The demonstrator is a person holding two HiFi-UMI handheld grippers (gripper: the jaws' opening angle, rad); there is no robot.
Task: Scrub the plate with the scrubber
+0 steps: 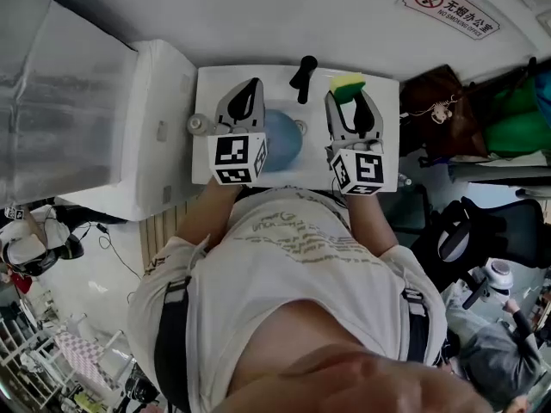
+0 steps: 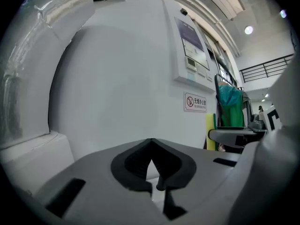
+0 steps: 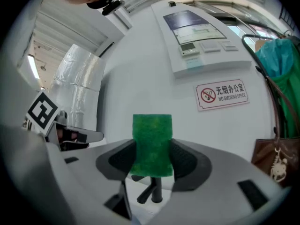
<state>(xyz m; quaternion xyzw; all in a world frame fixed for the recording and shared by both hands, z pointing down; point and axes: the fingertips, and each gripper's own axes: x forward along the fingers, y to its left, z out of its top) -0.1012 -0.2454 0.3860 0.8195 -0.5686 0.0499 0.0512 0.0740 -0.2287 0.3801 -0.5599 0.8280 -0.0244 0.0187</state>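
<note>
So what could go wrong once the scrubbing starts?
The scrubber sticks well out of the right tongs, pinched only at one end, so pressing might bend it or pull it free. The left tongs are shut and empty, so the blue plate in the sink may slide. The black faucet stands close and could get knocked.

plate (image 1: 284,141) in sink (image 1: 209,89) | faucet (image 1: 303,77) behind plate | scrubber (image 1: 348,84) right of faucet | appliance (image 1: 129,136) left of sink

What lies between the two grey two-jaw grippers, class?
In the head view, the round blue plate shows between the left gripper and the right gripper, lower down in the white sink.
</note>
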